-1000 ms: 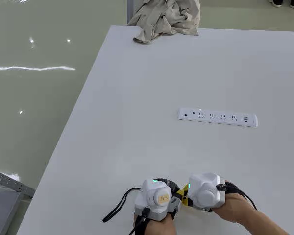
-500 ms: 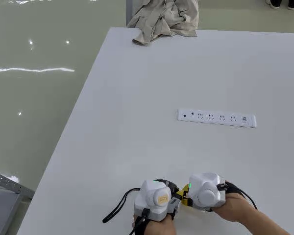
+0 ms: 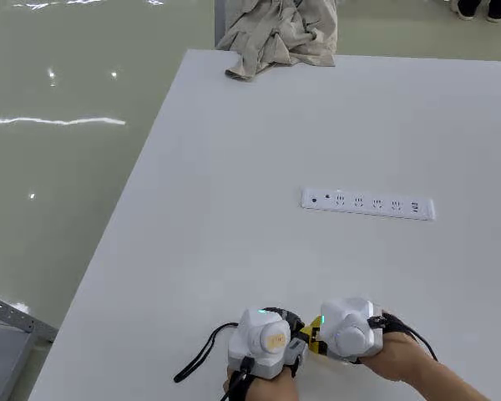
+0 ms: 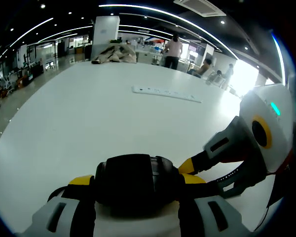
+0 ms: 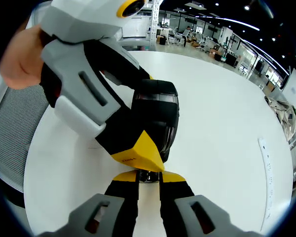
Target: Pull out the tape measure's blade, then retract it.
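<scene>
The tape measure (image 4: 138,173), a black case with yellow trim, sits low near the table's front edge (image 3: 294,321). My left gripper (image 4: 137,186) is shut on the case, one yellow-tipped finger on each side. In the right gripper view the case (image 5: 155,116) lies just ahead, and my right gripper (image 5: 149,177) is shut on the blade's end, right at the case's mouth. Hardly any blade shows between them. In the head view the left gripper (image 3: 290,332) and the right gripper (image 3: 314,336) meet tip to tip over the tape measure.
A white power strip (image 3: 367,203) lies mid-table, well beyond the grippers. A crumpled beige cloth (image 3: 275,33) rests at the far edge. A black cord (image 3: 196,359) trails left of the left gripper. The white table (image 3: 234,167) drops off to the floor on the left.
</scene>
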Demonstrator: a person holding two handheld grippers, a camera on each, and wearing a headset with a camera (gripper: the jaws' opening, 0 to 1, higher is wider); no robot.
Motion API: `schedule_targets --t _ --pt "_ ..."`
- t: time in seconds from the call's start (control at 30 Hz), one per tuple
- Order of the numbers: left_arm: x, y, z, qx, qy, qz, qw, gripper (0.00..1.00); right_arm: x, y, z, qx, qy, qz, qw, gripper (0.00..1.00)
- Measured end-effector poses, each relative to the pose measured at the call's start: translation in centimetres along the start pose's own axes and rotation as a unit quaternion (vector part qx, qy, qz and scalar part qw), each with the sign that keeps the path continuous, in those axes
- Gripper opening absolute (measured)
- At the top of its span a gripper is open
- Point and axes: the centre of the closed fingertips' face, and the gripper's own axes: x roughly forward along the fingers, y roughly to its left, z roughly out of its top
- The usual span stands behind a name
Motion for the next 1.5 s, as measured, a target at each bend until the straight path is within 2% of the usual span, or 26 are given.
schedule_targets --t 0.23,0.37,0.8,0.93,1.27,1.37,1.5 --pt "-0.1 0.0 0.0 -0.009 -0.004 0.000 1.0000 0.67 0.0 0.0 0.0 0.000 0.001 -0.002 1.0000 0.16" --pt "-0.1 0.0 -0.1 -0.001 -0.002 0.000 1.0000 0.67 0.0 0.0 0.0 0.000 0.003 -0.004 1.0000 0.16" --pt "-0.4 -0.2 -0.6 -0.007 -0.007 -0.012 0.9999 0.70 0.0 -0.2 0.0 0.026 0.005 -0.024 0.9994 0.19" --pt "-0.7 -0.4 -0.6 -0.008 -0.008 -0.016 0.9998 0.72 -0.1 -0.5 0.0 0.047 -0.001 -0.040 0.9981 0.24" --pt "-1.0 0.1 -0.3 -0.009 -0.015 -0.017 0.9997 0.76 -0.1 -0.6 0.0 0.087 -0.019 -0.060 0.9942 0.25" --pt "-1.1 0.2 -0.3 -0.007 -0.015 -0.019 0.9997 0.78 -0.5 -0.7 0.3 0.113 -0.031 -0.066 0.9909 0.26" --pt "-1.3 0.3 -0.5 -0.004 -0.013 -0.021 0.9997 0.81 -0.7 -0.5 0.1 0.126 -0.030 -0.072 0.9889 0.29"
